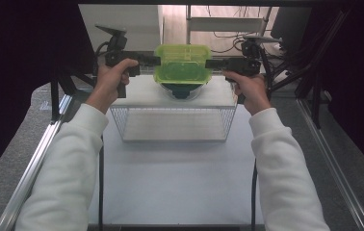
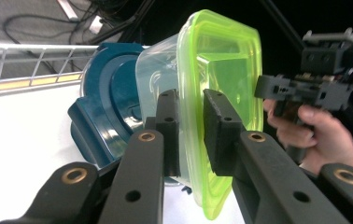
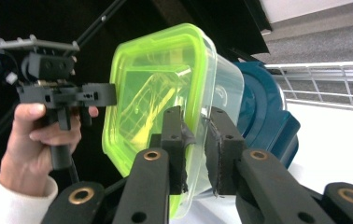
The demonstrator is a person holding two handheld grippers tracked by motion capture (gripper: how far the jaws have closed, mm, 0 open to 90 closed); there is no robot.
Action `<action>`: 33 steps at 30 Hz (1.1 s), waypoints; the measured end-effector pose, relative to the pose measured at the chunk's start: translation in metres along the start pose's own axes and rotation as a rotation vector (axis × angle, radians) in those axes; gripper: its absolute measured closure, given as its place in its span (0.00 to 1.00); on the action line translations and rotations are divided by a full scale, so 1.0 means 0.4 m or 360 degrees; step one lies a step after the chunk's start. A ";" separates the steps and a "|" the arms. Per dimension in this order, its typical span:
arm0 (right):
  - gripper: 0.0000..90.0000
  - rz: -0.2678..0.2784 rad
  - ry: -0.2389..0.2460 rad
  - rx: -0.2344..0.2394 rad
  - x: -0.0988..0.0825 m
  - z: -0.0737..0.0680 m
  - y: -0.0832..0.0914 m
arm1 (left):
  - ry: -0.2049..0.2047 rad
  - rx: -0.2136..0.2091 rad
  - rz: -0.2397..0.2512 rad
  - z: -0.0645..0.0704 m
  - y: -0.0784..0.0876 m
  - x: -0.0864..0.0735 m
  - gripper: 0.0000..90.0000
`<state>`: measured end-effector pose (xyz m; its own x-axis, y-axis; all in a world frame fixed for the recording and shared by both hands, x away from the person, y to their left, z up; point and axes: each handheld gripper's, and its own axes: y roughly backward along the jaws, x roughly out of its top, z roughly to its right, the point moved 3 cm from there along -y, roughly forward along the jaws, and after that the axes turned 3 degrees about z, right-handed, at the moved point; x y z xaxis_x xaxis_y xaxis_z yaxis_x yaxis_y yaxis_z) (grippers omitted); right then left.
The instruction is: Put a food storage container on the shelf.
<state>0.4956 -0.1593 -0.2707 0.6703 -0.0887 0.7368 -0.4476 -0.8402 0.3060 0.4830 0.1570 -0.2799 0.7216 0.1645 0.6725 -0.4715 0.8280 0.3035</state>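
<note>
- Green-lidded container (image 1: 183, 64) sits between our hands, above a blue lid (image 1: 182, 89) on the wire shelf (image 1: 136, 96).
- Left tongs (image 1: 155, 60) clamp its lid rim.
- Right tongs (image 1: 210, 63) clamp the opposite rim.

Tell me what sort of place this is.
Probably a lab or recording bench, not a kitchen: a white table framed by metal rails and dark curtains, loose cables on the floor behind, and a wire shelf bearing a green-lidded container gripped from both sides.
</note>
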 end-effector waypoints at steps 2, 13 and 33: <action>0.83 0.0004 -0.0052 -0.0011 0.001 0.009 -0.008 | 0.0018 0.0014 0.0008 -0.006 -0.007 0.003 0.85; 0.73 0.0034 -0.0198 -0.0030 -0.001 0.039 -0.036 | 0.0080 -0.0006 0.0045 -0.038 -0.033 0.001 0.78; 0.31 0.0202 0.0190 -0.0082 -0.020 -0.030 0.055 | -0.0282 0.0201 0.0214 0.003 0.046 -0.037 0.25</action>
<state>0.4734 -0.1706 -0.2626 0.5326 -0.1255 0.8370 -0.5562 -0.7974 0.2343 0.4628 0.1693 -0.2835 0.5535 0.1630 0.8168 -0.6248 0.7297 0.2778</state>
